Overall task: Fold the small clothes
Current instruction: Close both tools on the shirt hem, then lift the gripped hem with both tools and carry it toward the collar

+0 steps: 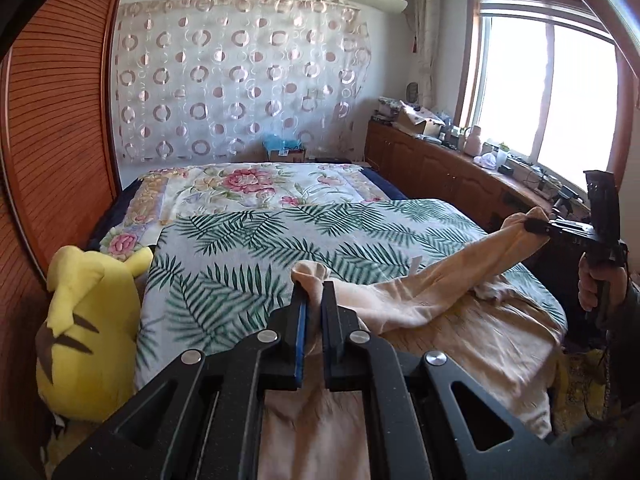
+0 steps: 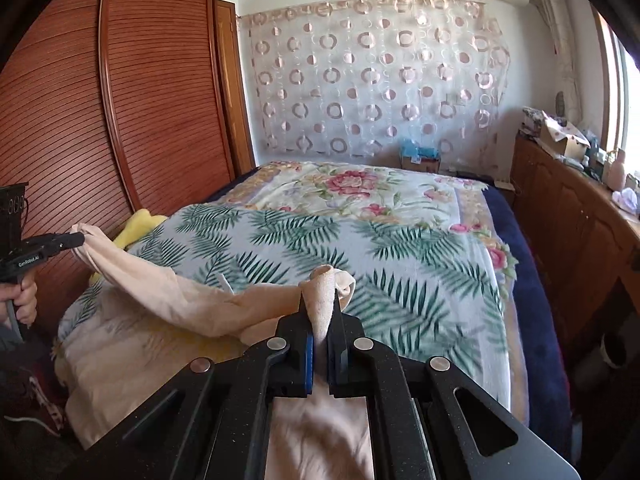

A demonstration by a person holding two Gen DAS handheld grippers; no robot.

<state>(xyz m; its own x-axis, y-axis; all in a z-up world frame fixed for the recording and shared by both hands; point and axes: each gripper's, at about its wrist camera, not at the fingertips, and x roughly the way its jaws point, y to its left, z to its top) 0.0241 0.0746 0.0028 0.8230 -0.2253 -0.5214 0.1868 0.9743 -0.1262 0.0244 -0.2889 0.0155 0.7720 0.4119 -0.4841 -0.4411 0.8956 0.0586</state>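
Note:
A pale peach garment [image 1: 404, 300] hangs stretched between my two grippers above the near end of the bed. My left gripper [image 1: 314, 288] is shut on one corner of it. My right gripper [image 2: 320, 304] is shut on the other corner. The right gripper also shows in the left wrist view [image 1: 534, 226], holding the cloth up at the right. The left gripper shows in the right wrist view [image 2: 78, 238] at the left. The garment [image 2: 168, 292] sags in the middle, and its lower part lies on the bed.
The bed carries a palm-leaf blanket [image 1: 260, 248] and a floral quilt [image 1: 248, 184] behind it. A yellow plush toy [image 1: 88, 332] sits at the bed's left. A wooden wardrobe [image 2: 120, 100] stands left, and a cluttered wooden cabinet [image 1: 440, 160] runs under the window at right.

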